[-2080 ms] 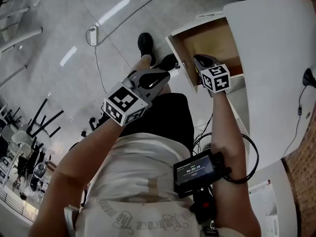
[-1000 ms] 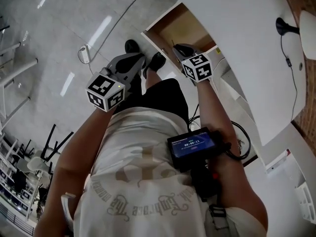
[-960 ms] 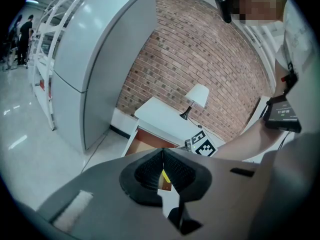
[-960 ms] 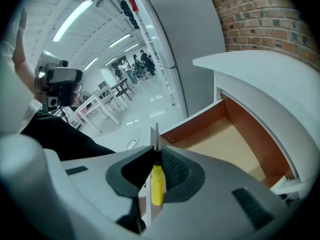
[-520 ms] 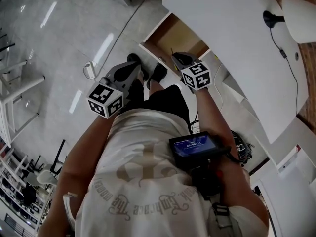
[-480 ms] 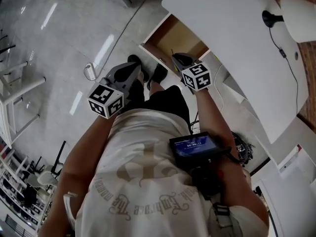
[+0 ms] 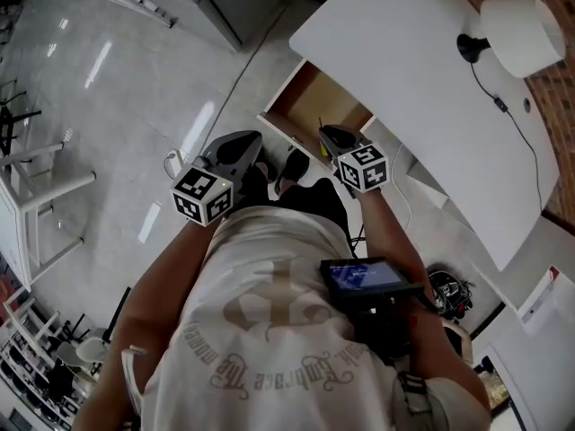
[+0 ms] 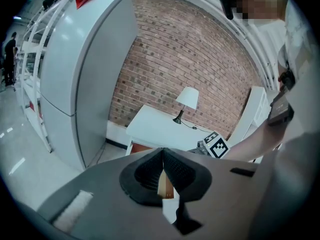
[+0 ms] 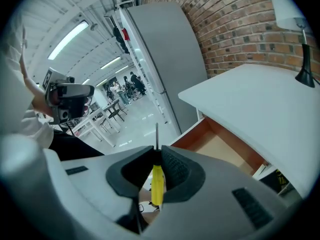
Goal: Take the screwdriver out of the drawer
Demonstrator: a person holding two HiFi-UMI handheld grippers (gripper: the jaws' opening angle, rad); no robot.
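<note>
A screwdriver (image 9: 157,183) with a yellow handle stands upright between the pads of my right gripper (image 9: 157,170), which is shut on it; its thin metal shaft points up past the jaws. In the head view the right gripper (image 7: 338,141) hovers just in front of the open wooden drawer (image 7: 313,104), outside it. The drawer (image 9: 216,145) appears empty inside. My left gripper (image 7: 234,153) hangs to the left over the floor, away from the drawer. Its pads (image 8: 163,170) are pressed together with nothing between them.
The drawer sits under a white desk (image 7: 422,88) that carries a white lamp (image 7: 517,23) with a black cable. A tall grey cabinet (image 8: 95,84) stands left of the desk against a brick wall (image 8: 200,59). A person's shoes (image 7: 292,162) stand on the glossy floor below.
The right gripper has drawn back from the drawer's front with the screwdriver in it. The head view has swung, so the desk and lamp show more. The left gripper stays shut.
</note>
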